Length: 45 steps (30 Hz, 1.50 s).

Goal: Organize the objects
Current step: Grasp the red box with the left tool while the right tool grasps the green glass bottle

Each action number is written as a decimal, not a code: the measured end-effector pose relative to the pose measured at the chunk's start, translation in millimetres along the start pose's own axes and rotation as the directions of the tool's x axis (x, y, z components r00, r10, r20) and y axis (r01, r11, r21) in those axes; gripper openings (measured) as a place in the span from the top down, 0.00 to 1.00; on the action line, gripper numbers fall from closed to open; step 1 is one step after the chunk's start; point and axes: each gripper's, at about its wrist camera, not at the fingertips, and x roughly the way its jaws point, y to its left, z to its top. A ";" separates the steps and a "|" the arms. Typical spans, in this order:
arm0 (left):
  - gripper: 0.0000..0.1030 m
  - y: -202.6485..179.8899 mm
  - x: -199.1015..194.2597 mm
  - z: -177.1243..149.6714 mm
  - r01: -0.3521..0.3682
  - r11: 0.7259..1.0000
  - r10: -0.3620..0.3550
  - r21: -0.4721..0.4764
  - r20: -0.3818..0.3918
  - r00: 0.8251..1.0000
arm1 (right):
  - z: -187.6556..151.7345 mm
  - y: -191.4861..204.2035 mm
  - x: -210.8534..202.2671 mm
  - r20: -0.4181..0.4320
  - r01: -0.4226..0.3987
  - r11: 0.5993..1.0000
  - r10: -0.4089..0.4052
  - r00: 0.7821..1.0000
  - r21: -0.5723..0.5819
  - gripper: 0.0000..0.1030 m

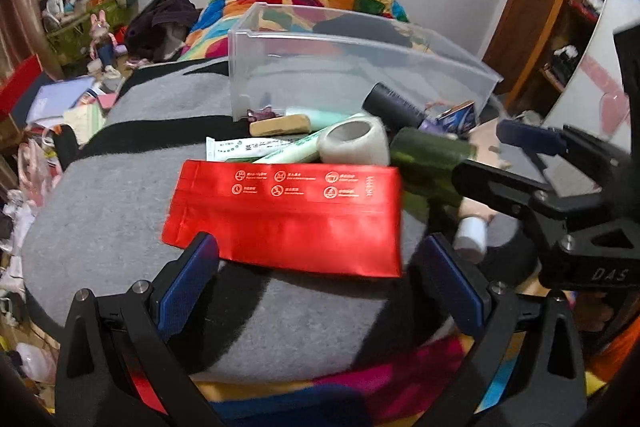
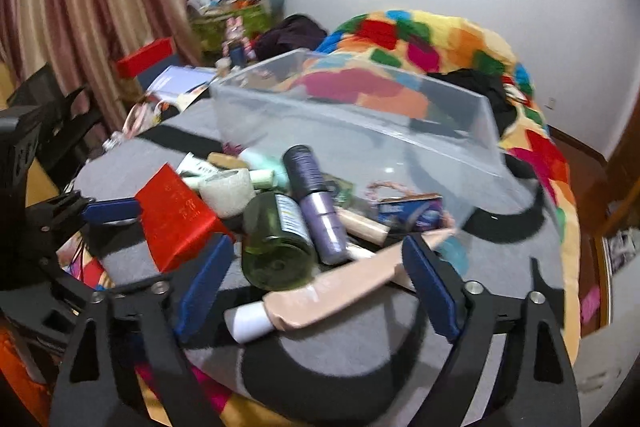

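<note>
On the grey-and-black blanket (image 1: 100, 211), a flat red foil pouch (image 1: 288, 215) lay nearest the left gripper (image 1: 320, 271), whose blue-padded fingers stood wide apart at the pouch's near edge, holding nothing. Beyond it, a clear plastic bin (image 1: 360, 67) stood behind a heap holding a white tape roll (image 1: 354, 141) and a green glass bottle (image 2: 276, 247). Right of these, the right gripper (image 2: 320, 291) was spread open around a beige squeeze tube (image 2: 332, 291), not clamped.
</note>
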 end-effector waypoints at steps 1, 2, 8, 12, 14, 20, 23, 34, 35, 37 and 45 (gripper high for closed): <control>0.00 -0.4 0.9 -1.2 -0.029 1.000 0.029 0.012 0.007 1.000 | -0.2 0.9 3.9 -0.013 -0.012 1.000 0.012 1.000 -0.009 0.31; 0.00 0.4 0.9 -2.5 -0.042 0.999 0.041 0.019 0.010 0.999 | -0.1 2.1 7.6 -0.028 -0.023 1.000 0.023 0.999 -0.017 0.33; 0.00 34.0 -8.0 -9.8 -0.048 0.997 0.049 -0.063 0.017 0.999 | -4.5 3.9 13.2 -0.045 -0.066 0.998 0.065 0.997 -0.016 0.49; 0.00 58.6 -19.0 -10.9 -0.066 0.990 0.068 -0.129 0.018 0.997 | -8.4 4.6 6.8 -0.034 -0.080 0.997 0.080 0.996 -0.013 0.60; 0.00 63.8 -23.5 -8.7 -0.050 0.986 0.054 -0.157 0.020 0.998 | -11.0 2.9 5.1 -0.030 -0.078 0.997 0.078 0.997 -0.005 0.60; 0.00 45.0 -20.1 10.8 -0.018 0.980 0.020 -0.197 0.011 1.000 | -13.9 -3.0 -3.9 -0.005 -0.082 0.997 0.082 0.997 0.008 0.60; 0.00 33.4 -6.9 23.5 -0.043 0.974 0.043 -0.221 -0.007 0.999 | -16.2 -5.5 -10.0 0.015 -0.082 0.997 0.082 0.997 0.006 0.60; 0.00 53.7 -7.7 -1.7 -0.241 0.945 0.231 -0.223 -0.066 0.971 | -24.6 -5.2 -16.8 0.041 -0.092 0.996 0.092 0.995 -0.008 0.60; 0.00 58.3 -10.7 -5.9 -0.241 0.944 0.233 -0.227 -0.065 0.970 | -24.7 -5.1 -18.3 0.045 -0.091 0.996 0.092 0.995 -0.009 0.60; 0.00 62.8 -17.2 -10.0 -0.250 0.940 0.246 -0.231 -0.047 0.968 | -24.3 -4.7 -22.0 0.056 -0.091 0.996 0.092 0.994 -0.008 0.61; 0.29 62.2 -6.5 0.5 -0.174 0.960 0.175 -0.218 -0.013 0.984 | -13.6 -7.5 -36.4 0.093 -0.082 0.996 0.079 0.993 0.030 0.61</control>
